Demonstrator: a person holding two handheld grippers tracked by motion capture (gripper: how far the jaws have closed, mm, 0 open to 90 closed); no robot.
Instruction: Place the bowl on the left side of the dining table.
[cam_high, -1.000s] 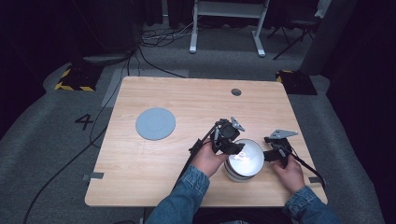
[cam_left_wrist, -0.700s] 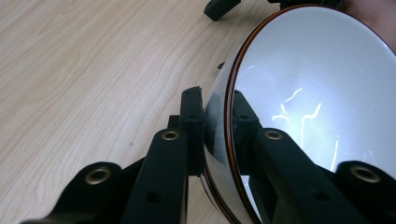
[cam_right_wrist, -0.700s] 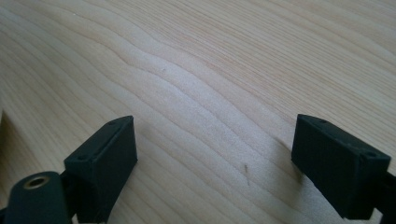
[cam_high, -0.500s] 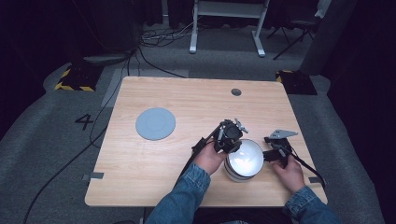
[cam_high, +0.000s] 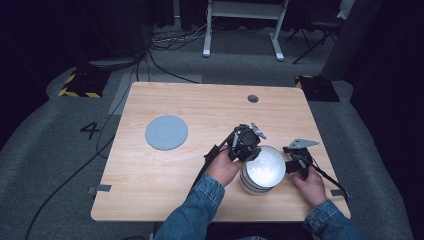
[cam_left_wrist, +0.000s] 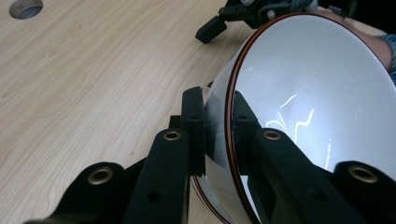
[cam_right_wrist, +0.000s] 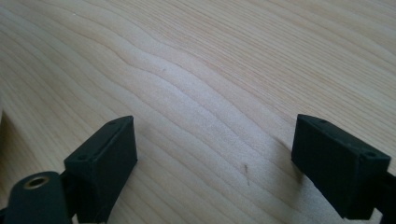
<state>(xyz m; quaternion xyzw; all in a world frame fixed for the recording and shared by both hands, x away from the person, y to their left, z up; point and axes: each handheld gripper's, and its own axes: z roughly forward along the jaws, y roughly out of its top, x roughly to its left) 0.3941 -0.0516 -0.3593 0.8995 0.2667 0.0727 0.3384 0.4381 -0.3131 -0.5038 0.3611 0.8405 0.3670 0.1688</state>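
Here the left gripper (cam_left_wrist: 219, 126) pinches the top white bowl's (cam_high: 265, 165) rim near the bench's (cam_high: 200, 107) near-right corner; the right gripper (cam_right_wrist: 215, 163) gapes empty beside it, a grey disc (cam_high: 166, 132) well apart leftward.

Bowl stack (cam_high: 261, 172) blocks the near right; grey disc (cam_high: 166, 132) lies left.

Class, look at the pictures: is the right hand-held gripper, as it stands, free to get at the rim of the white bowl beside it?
Probably yes. The right hand-held gripper is open and holds nothing, right beside the white bowl. The left hand-held gripper clamps the opposite rim, so the near side looks free.
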